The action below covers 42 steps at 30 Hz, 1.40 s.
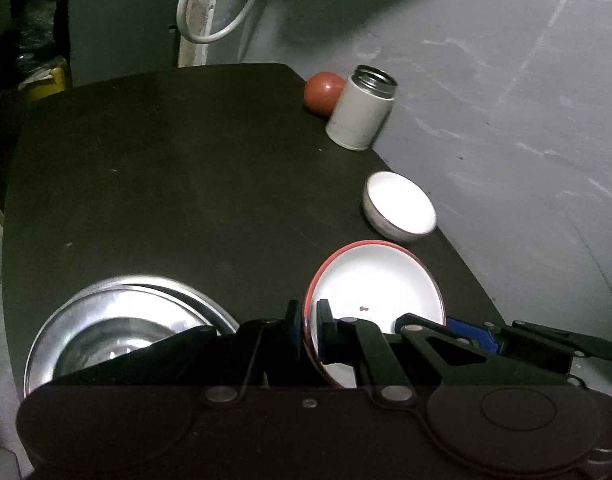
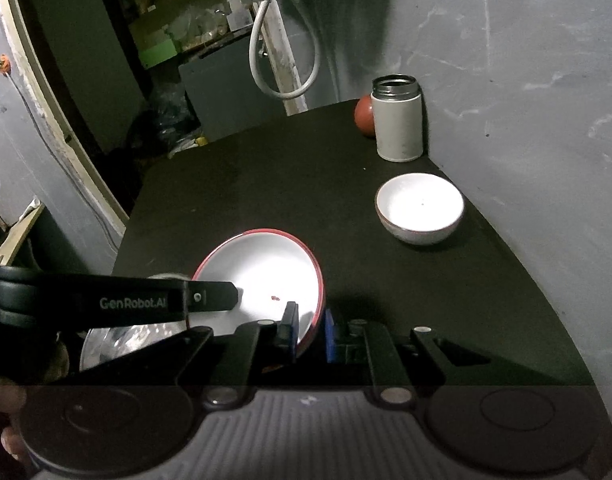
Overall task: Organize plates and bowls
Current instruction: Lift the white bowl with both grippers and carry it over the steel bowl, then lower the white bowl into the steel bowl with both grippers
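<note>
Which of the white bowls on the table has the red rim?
The red-rimmed bowl is the larger one, with both hand-held grippers at its rim. The small white bowl near the canister has no red rim and sits untouched.

On the bench (image 2: 266, 184), the steel plates (image 1: 118, 320) lie left of the rimmed bowl (image 2: 262, 276), the small bowl (image 2: 420, 208) beyond to the right, the canister (image 2: 398, 120) behind it beside a ball (image 2: 364, 116).
</note>
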### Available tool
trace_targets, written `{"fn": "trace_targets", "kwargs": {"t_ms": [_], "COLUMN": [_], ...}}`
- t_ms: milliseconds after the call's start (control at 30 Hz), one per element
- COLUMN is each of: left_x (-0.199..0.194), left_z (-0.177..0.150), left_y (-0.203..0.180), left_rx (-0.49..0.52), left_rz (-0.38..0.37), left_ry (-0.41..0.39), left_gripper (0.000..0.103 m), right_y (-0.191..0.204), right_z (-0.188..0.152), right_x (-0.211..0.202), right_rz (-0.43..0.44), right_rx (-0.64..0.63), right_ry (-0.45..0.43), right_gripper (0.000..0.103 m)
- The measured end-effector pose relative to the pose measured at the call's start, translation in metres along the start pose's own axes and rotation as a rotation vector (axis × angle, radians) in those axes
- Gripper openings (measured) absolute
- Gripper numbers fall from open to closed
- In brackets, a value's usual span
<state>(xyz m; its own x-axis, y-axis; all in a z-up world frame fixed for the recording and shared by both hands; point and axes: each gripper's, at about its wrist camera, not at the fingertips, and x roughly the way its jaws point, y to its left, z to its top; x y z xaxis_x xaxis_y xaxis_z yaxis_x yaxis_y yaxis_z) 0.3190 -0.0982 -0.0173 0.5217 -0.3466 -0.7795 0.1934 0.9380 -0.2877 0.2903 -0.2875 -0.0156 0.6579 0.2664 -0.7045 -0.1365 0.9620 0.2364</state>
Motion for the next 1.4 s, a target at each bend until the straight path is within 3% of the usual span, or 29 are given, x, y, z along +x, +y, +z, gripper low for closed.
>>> {"fn": "trace_targets", "kwargs": {"t_ms": [767,1400], "left_x": [-0.044,-0.036], "left_z": [-0.073,-0.088], "left_y": [-0.015,-0.013], "left_rx": [0.077,0.106], "left_rz": [-0.039,-0.059], "left_ry": [0.071,0.138], "left_gripper": [0.006,0.006], "right_y": [0.017,0.025], "right_z": [-0.066,-0.077], "right_x": [-0.055,-0.052], "right_rz": [-0.027,-0.060], "right_rx": [0.035,0.030], "right_ry": [0.057,0.131], "right_gripper": [0.015,0.015]}}
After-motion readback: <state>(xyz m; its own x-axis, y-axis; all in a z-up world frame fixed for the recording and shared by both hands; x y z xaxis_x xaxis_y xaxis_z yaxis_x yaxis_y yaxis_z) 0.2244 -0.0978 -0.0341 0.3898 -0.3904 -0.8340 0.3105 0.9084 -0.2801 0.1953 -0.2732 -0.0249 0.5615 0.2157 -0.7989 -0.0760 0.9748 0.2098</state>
